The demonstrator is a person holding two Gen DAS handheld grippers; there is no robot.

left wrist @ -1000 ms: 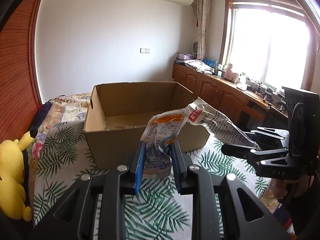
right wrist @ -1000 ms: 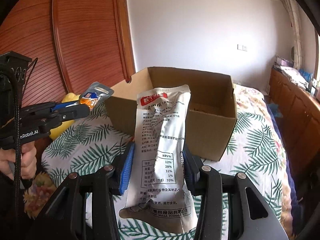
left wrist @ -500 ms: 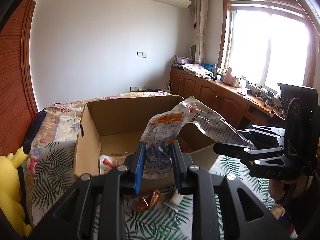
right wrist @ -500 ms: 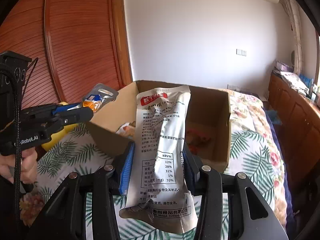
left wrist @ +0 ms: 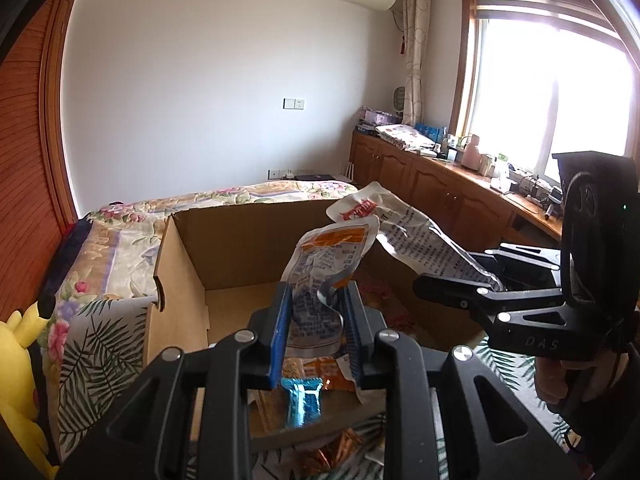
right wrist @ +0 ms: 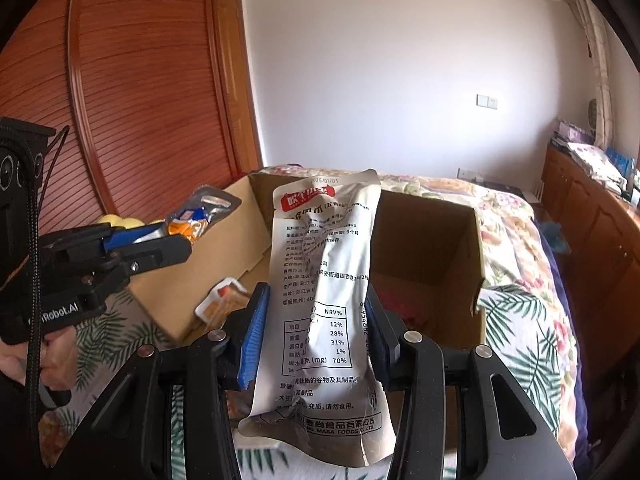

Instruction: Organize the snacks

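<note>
Left wrist: left gripper [left wrist: 316, 320] clamped on orange packet [left wrist: 326, 264] above box [left wrist: 180, 264]. Right wrist: right gripper [right wrist: 316, 332] clamped on white pouch [right wrist: 324, 280].

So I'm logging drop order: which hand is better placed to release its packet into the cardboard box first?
Left, probably. The left gripper holds its orange packet over the cardboard box interior; the right gripper's white packet hangs nearer the front wall.

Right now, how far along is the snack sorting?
Done: several packets already lie in the cardboard box. In hand: left gripper clamps an orange-topped pouch, right gripper a white pouch, both over the box. Left: release both; copper-coloured wrappers remain outside.
</note>
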